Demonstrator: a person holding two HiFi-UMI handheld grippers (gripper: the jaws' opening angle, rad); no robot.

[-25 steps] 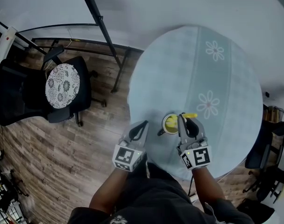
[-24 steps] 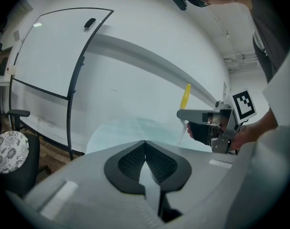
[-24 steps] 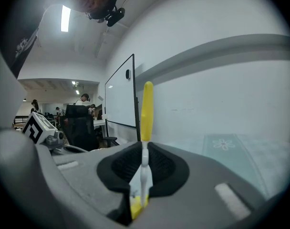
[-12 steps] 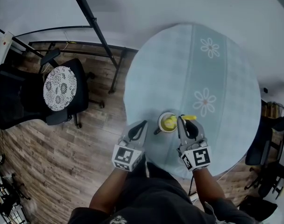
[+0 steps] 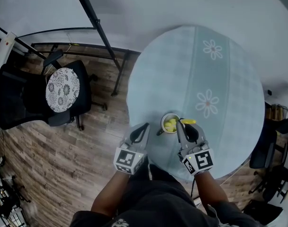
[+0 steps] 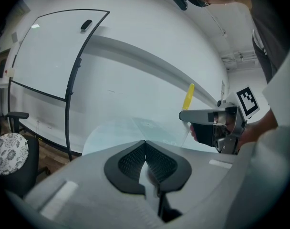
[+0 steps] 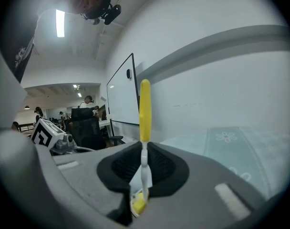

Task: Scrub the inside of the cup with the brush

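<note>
A pale cup [image 5: 170, 123] with a dark side handle stands near the front edge of the round table [image 5: 220, 70]. My right gripper [image 5: 184, 124] is shut on a brush [image 7: 144, 109] with a yellow handle and a thin white neck. The brush stands nearly upright between the pads, and its yellow head [image 5: 170, 125] is down inside the cup. In the left gripper view the same brush handle [image 6: 188, 97] rises above the right gripper [image 6: 185, 116]. My left gripper [image 5: 144, 127] hovers just left of the cup, apart from it; its jaws [image 6: 145, 142] are shut on nothing.
The table carries a light blue cloth with flower prints [image 5: 208, 103]. A black office chair with a patterned cushion [image 5: 62, 90] stands on the wood floor at left. A black stand leg [image 5: 94, 22] slants behind the table. Another dark chair [image 5: 272, 143] sits at the right edge.
My right gripper has shifted a little to the left with the brush, and the yellow head has moved inside the cup. The left gripper and the cup stay where they were.
</note>
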